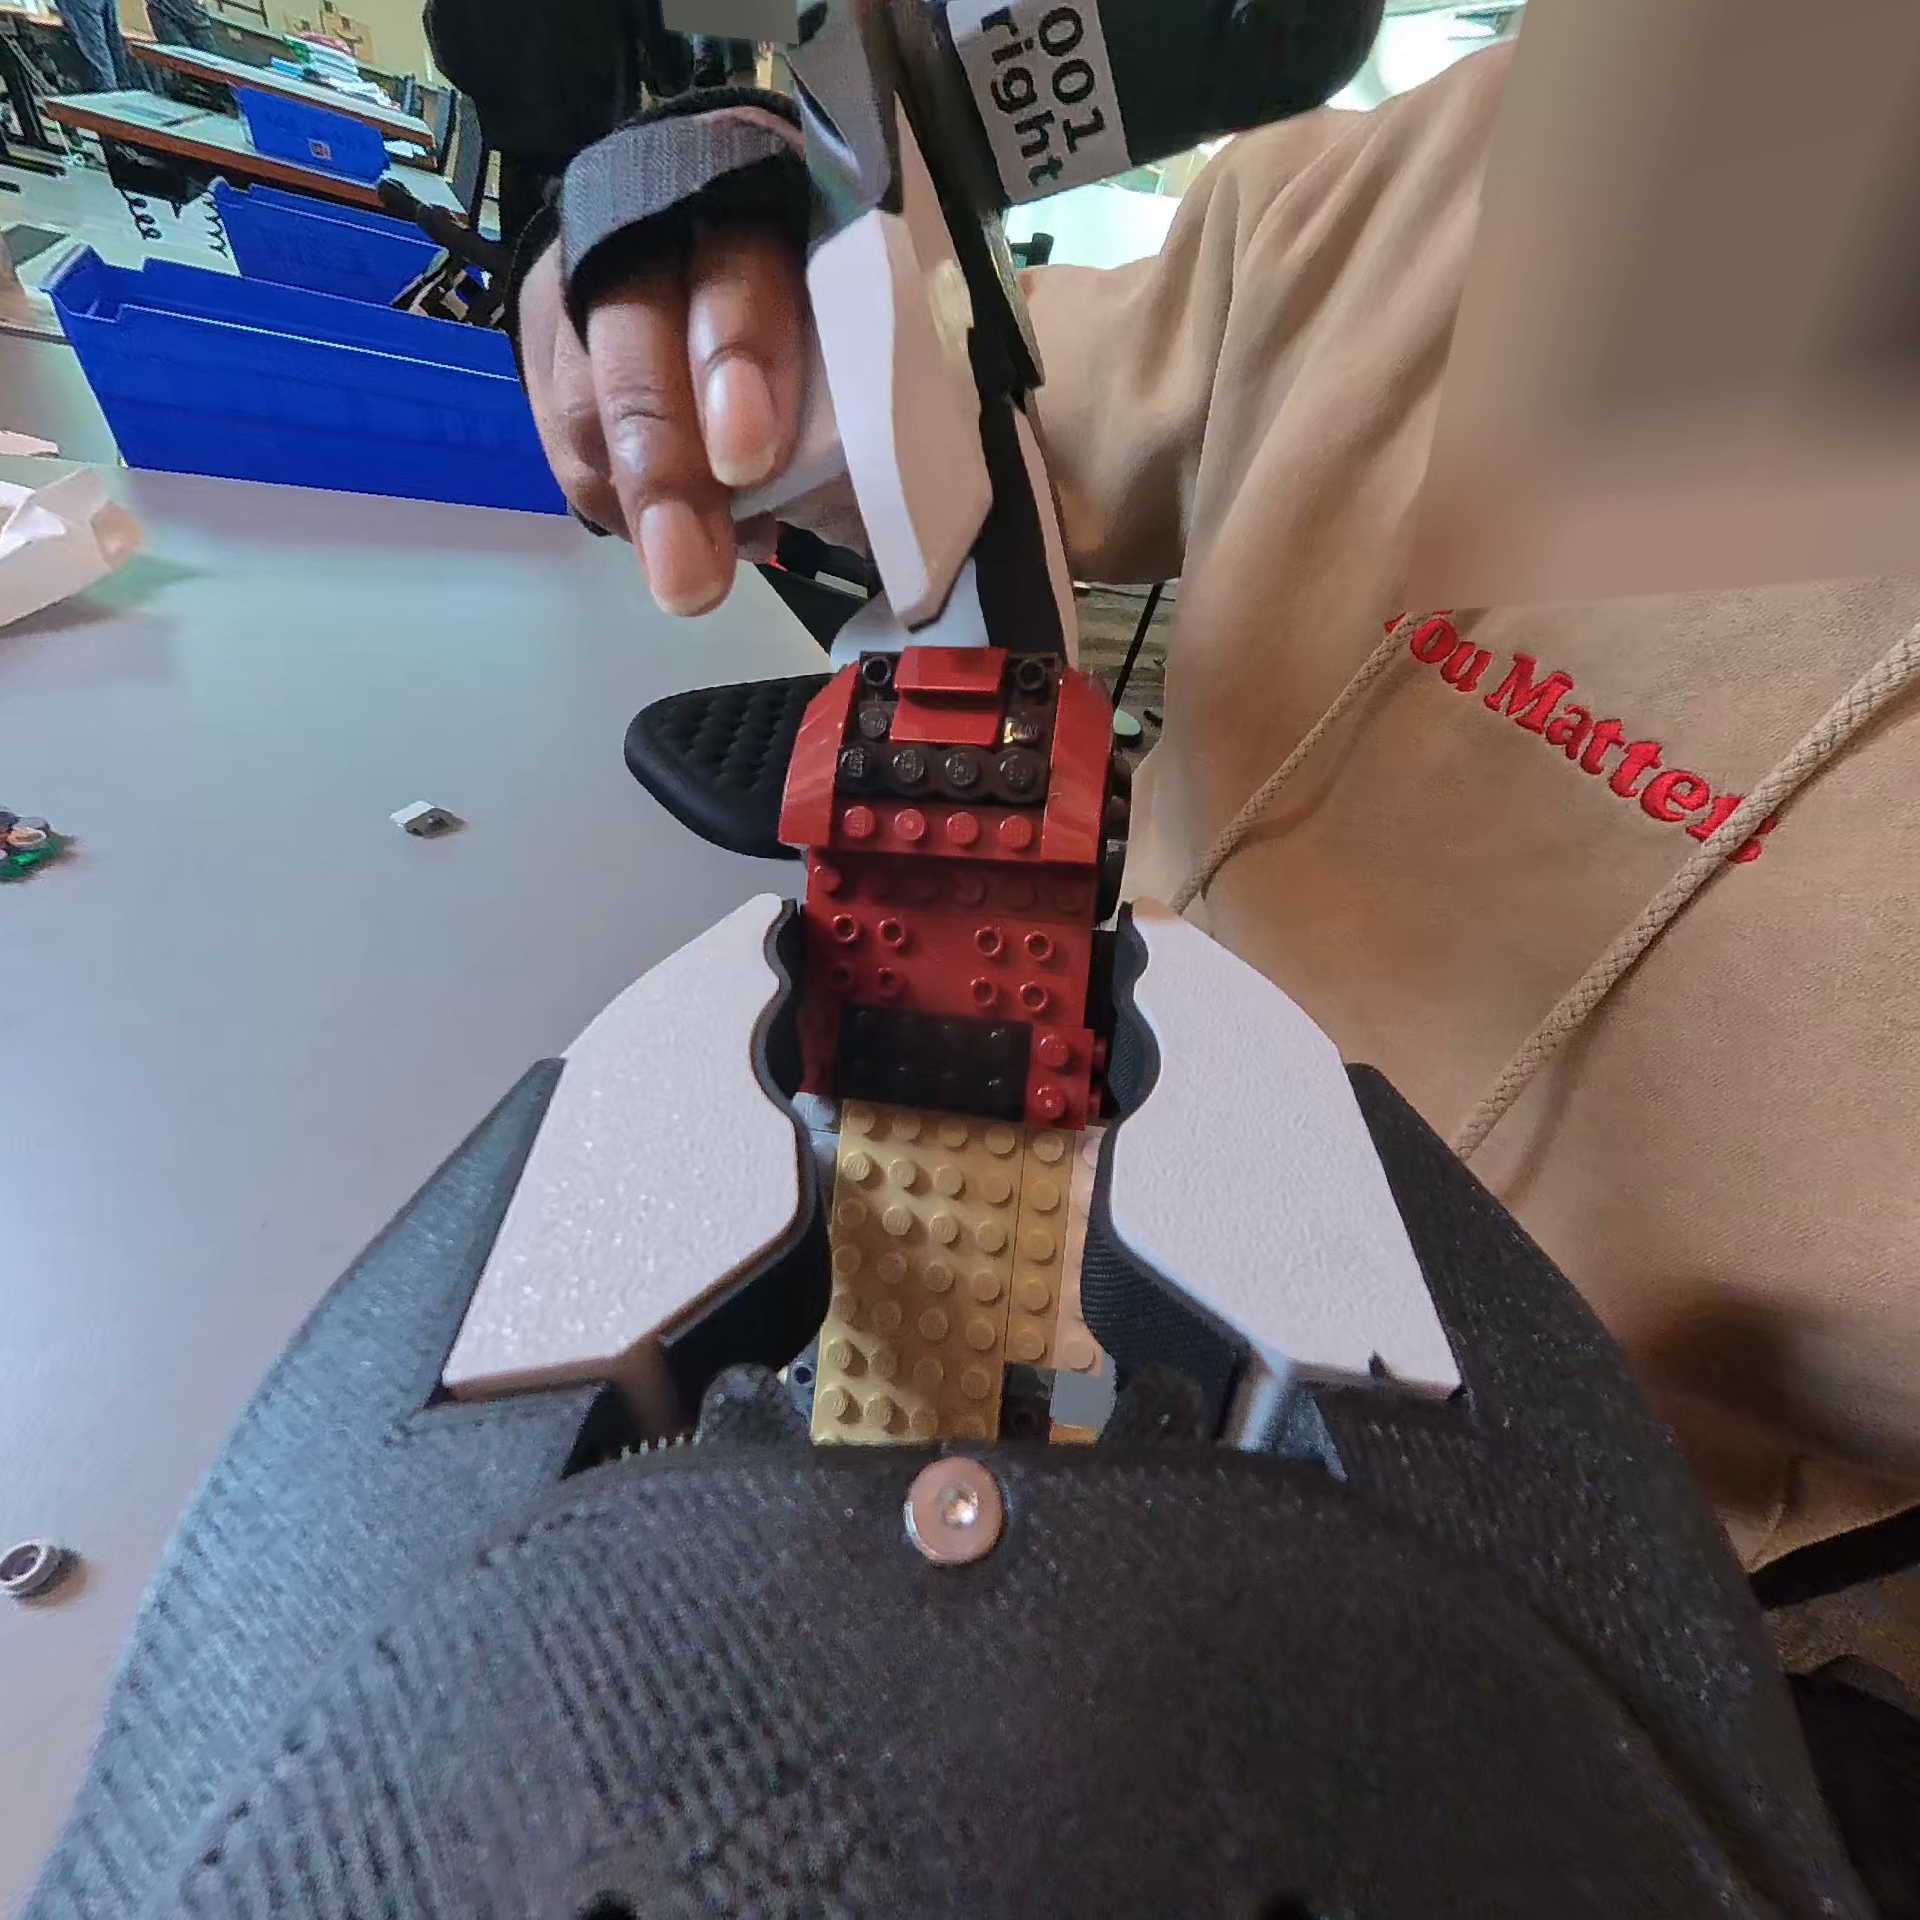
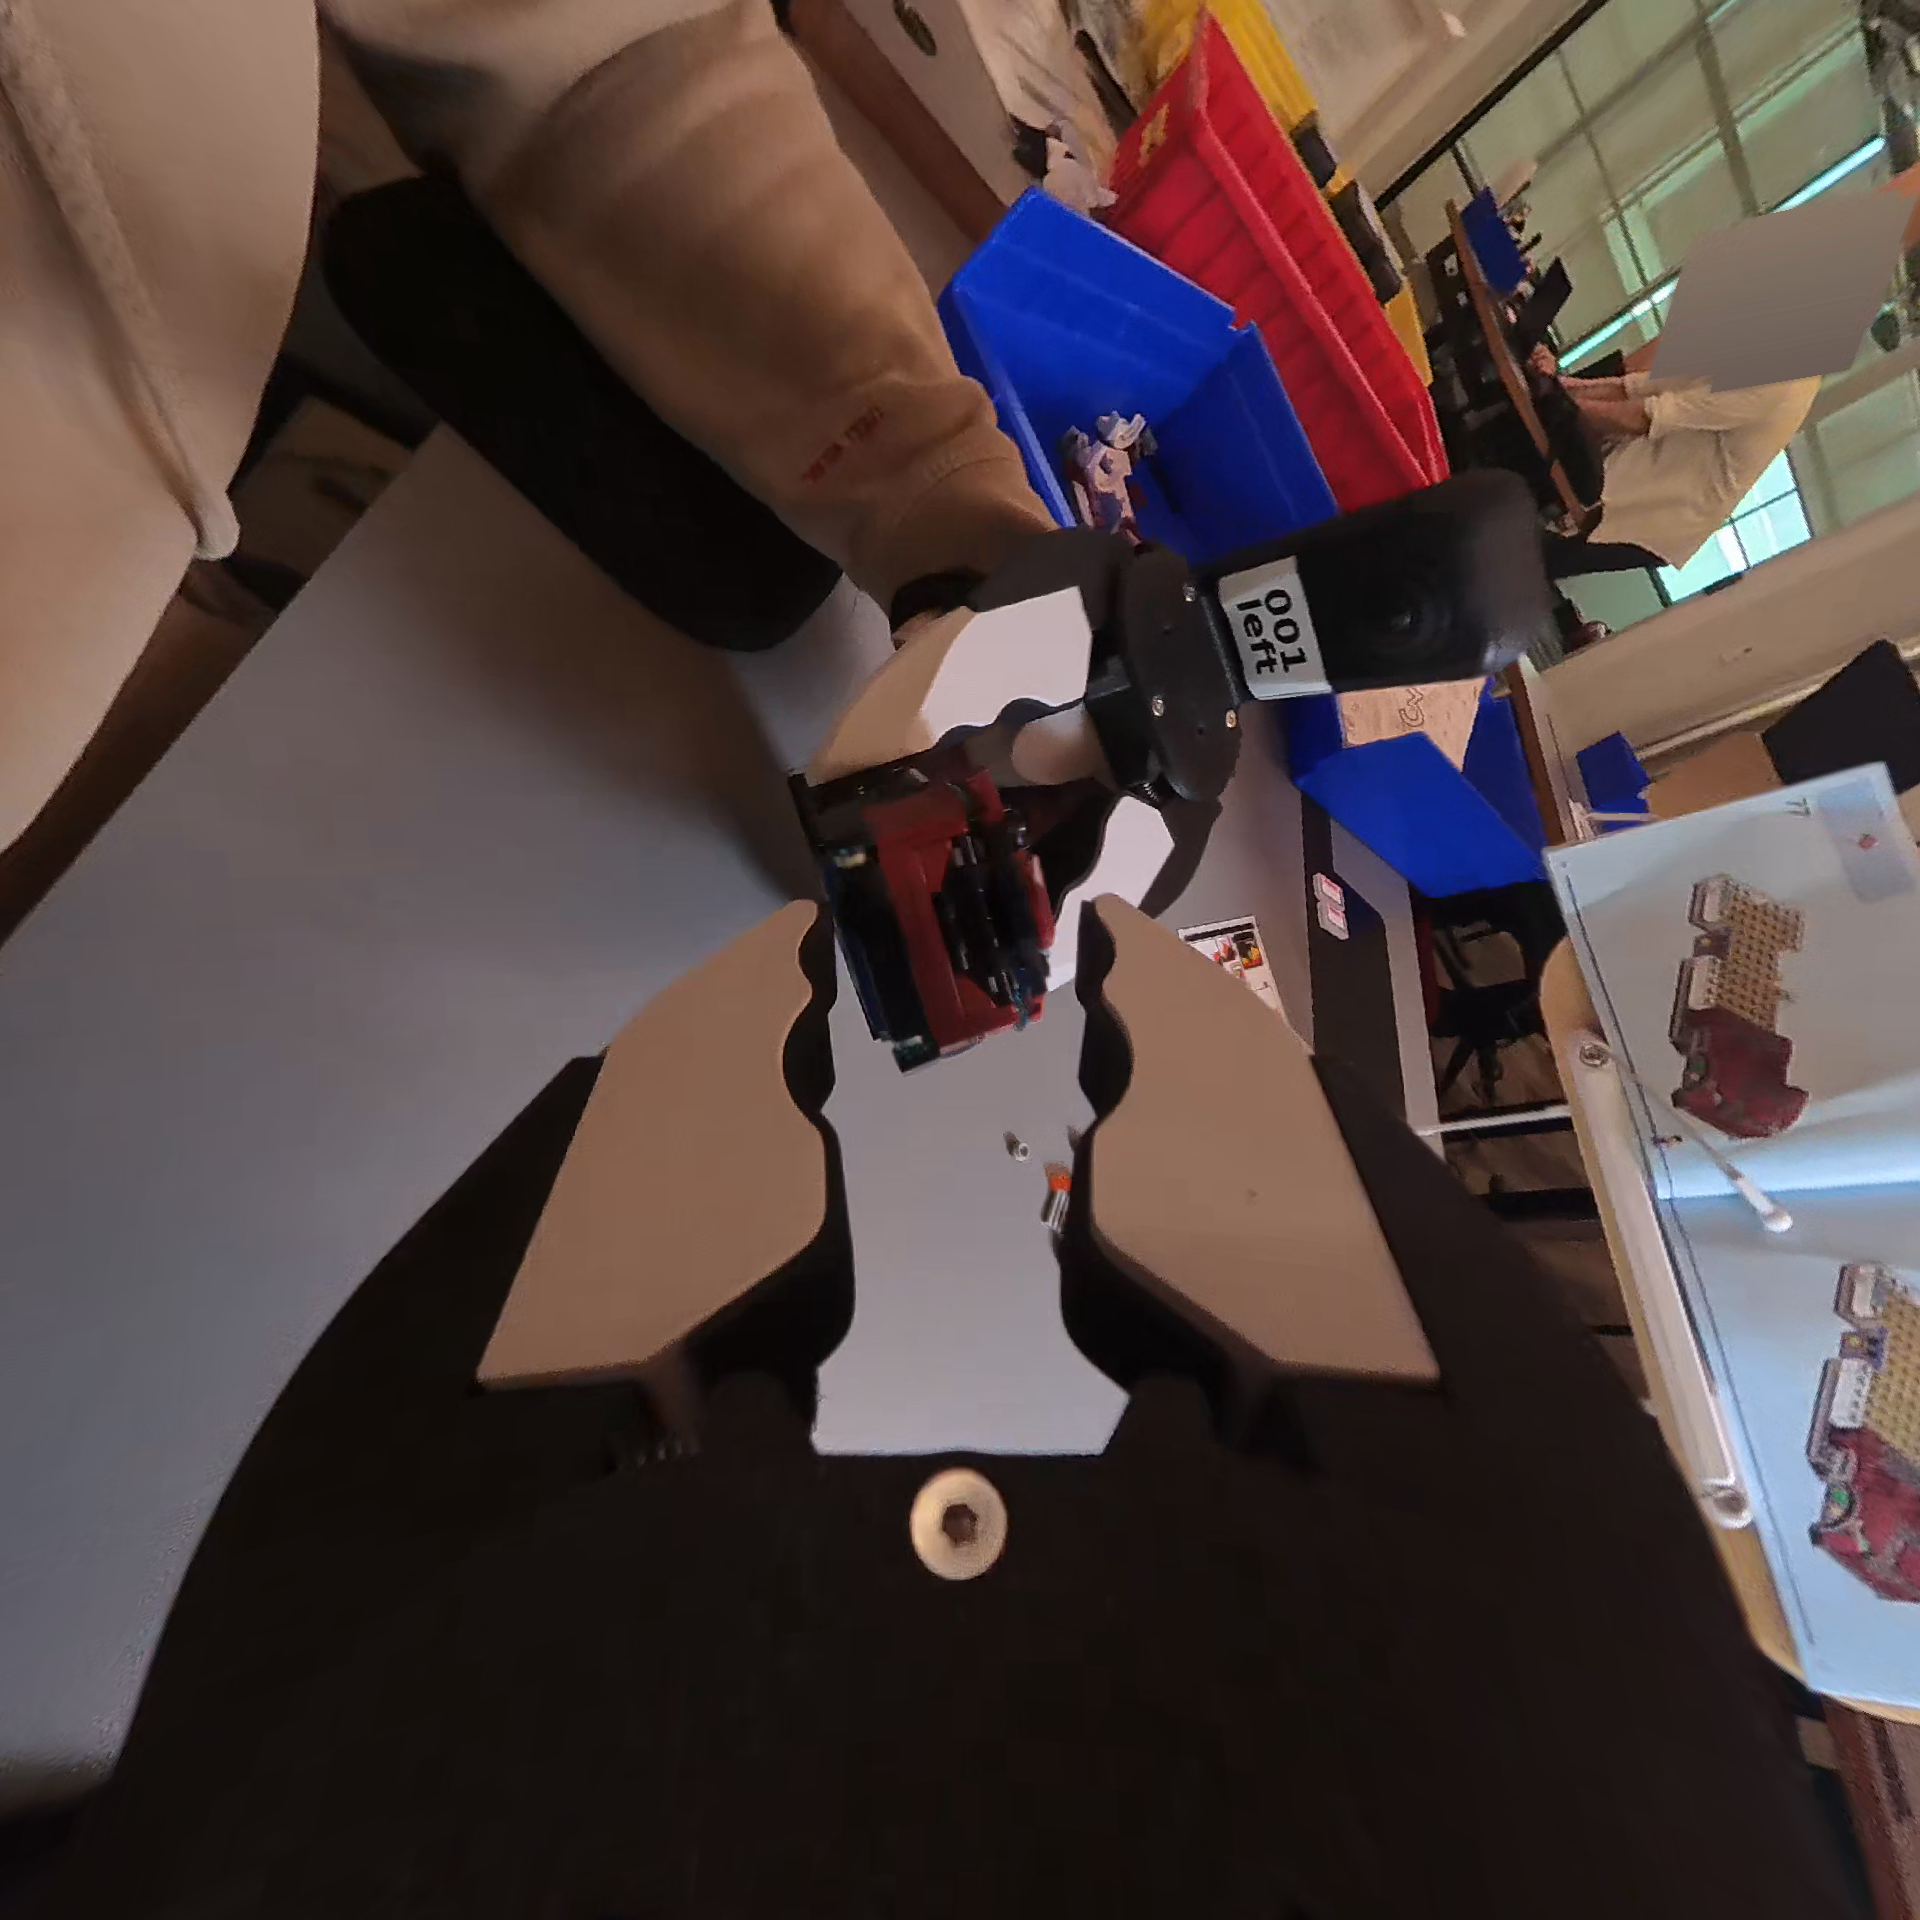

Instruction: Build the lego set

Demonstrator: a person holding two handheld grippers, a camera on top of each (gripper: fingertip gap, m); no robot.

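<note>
— Dark-red brick model (image 1: 940,935) sits mid-frame, clamped at both sides by the left gripper (image 1: 951,997), its tan plate (image 1: 935,1278) running back between the fingers.

— And the right gripper (image 2: 951,971)?

— Apart, model's end between its tips; contact unclear. Loose bits (image 1: 426,821) lie on the grey table (image 1: 312,1039); building looks unfinished.

We've got two wrist cams, each looking out along its own tool. The left one sits tight on the brick model (image 1: 951,935), facing the person's torso; the right one looks across the desk (image 2: 312,883), rolled sideways. Both catch that model.
</note>
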